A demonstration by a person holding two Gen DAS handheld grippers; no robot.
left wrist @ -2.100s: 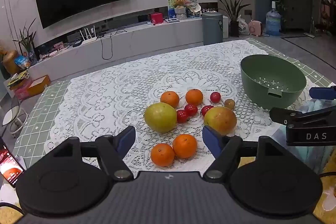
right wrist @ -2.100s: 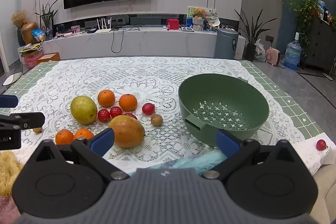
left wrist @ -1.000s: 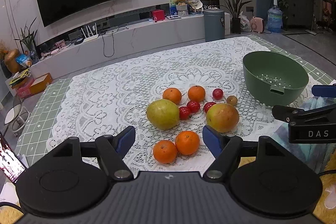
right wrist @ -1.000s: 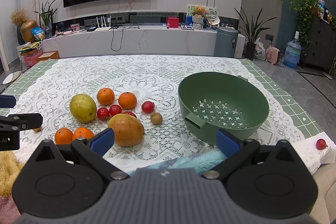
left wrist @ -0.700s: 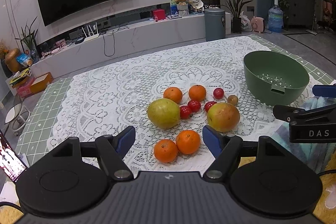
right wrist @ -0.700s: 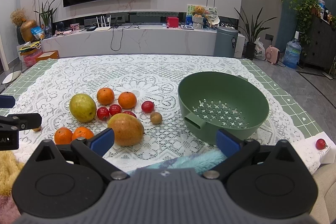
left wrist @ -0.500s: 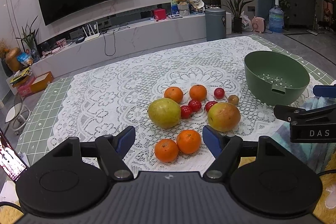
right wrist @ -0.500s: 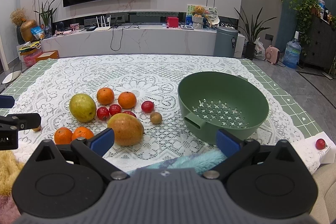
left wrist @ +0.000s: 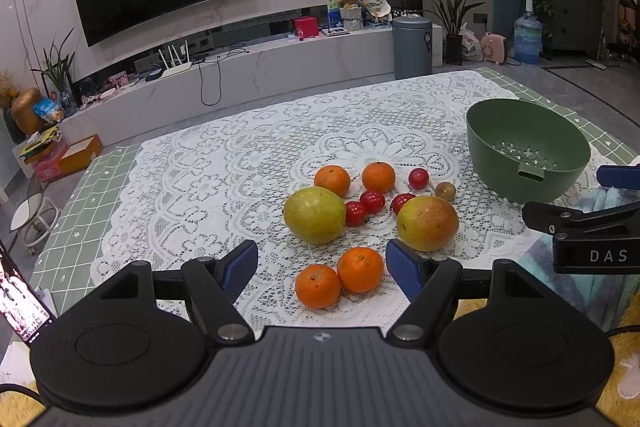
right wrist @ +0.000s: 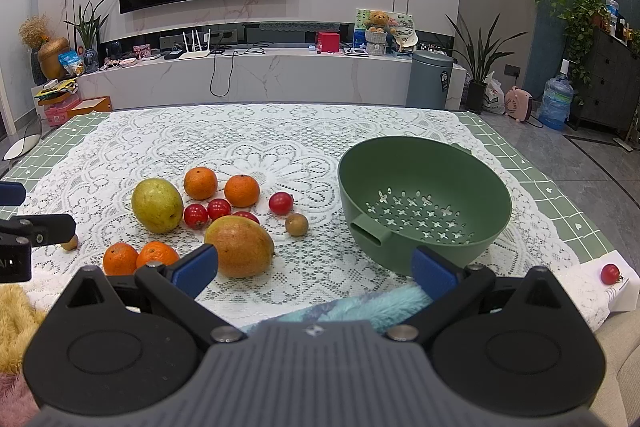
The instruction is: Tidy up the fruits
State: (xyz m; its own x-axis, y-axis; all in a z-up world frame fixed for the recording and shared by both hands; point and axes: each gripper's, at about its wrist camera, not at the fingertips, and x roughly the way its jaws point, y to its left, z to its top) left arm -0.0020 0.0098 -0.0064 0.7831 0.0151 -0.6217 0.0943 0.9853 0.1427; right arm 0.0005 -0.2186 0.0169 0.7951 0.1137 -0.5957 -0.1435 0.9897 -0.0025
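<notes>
Fruit lies on the lace tablecloth: a green mango, a red-green mango, several oranges, several red cherry tomatoes and a small brown fruit. An empty green colander bowl stands to their right; it also shows in the right wrist view. My left gripper is open and empty, just short of the two near oranges. My right gripper is open and empty, near the table's front edge, between the red-green mango and the bowl.
A stray cherry tomato lies on white paper at the table's right corner. A small brown fruit sits at the left behind the other gripper. A teal fluffy cloth lies at the front edge. A phone glows at far left.
The left gripper has eased slightly forward and up, so the fruit sits a little lower-right in its view. The right gripper has hardly moved. Both stay open.
</notes>
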